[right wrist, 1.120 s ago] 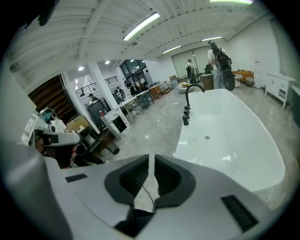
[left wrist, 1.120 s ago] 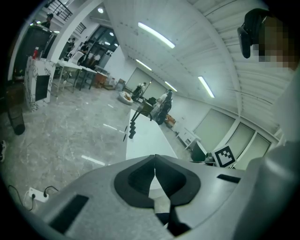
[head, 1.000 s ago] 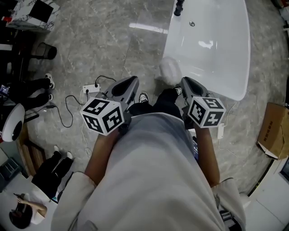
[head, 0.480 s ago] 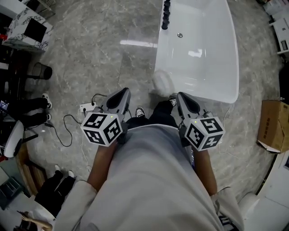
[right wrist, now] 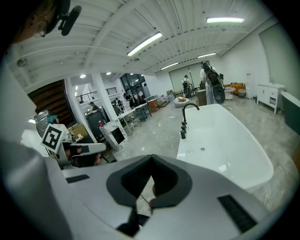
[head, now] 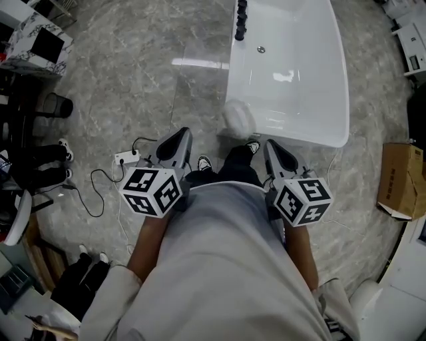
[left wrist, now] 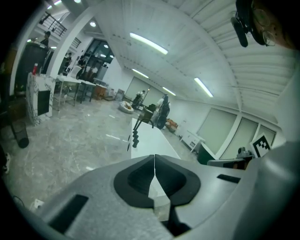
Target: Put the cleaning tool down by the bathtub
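Note:
The white bathtub (head: 293, 66) stands on the grey marble floor ahead of me; it also shows in the right gripper view, where the bathtub (right wrist: 225, 150) lies right of the jaws. A round, pale, fluffy cleaning tool (head: 237, 116) rests on the floor against the tub's near left corner. My left gripper (head: 182, 133) is held low at my waist, left of the tool, jaws shut and empty. My right gripper (head: 270, 144) hangs just right of and behind the tool, apart from it, jaws shut with nothing between them.
A black faucet (head: 239, 13) rises at the tub's far left rim. A white power strip with its cable (head: 123, 158) lies on the floor at left. A cardboard box (head: 399, 183) sits at right. A black bin (head: 56, 105) and desks stand far left. My shoes (head: 205, 163) are below the tool.
The view has shifted, so the tub and the tool sit further left and lower in the frame. Both grippers stay close to my body; the tool has stayed on the floor by the tub.

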`<action>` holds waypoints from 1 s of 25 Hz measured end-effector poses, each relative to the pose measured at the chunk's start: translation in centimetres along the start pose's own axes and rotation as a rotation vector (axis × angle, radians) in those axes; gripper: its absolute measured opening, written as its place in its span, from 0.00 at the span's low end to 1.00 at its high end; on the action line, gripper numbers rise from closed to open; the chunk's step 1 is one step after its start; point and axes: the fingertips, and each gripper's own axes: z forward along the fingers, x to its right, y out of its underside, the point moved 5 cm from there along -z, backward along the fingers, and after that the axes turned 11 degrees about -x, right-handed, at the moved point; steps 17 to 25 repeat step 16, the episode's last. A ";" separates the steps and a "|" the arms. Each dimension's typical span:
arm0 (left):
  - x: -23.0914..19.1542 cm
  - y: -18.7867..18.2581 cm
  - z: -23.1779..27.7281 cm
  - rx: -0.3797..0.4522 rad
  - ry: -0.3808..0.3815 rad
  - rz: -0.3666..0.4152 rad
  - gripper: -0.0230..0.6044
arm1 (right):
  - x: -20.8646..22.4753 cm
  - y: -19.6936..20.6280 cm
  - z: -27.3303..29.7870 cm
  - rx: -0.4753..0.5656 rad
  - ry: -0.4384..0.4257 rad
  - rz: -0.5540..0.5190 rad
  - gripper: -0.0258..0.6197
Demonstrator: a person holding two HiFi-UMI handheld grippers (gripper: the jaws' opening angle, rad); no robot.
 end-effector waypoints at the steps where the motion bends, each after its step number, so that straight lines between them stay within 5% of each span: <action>1: -0.1 0.1 -0.1 0.009 0.010 -0.018 0.05 | -0.1 0.2 0.1 -0.006 -0.002 0.007 0.06; 9: -1.4 0.7 -0.9 0.008 0.016 -0.083 0.05 | -1.2 0.6 0.5 -0.022 -0.002 0.023 0.06; 25: -1.7 0.8 -0.2 -0.017 0.027 -0.072 0.05 | -1.0 0.7 1.2 -0.030 -0.008 0.035 0.06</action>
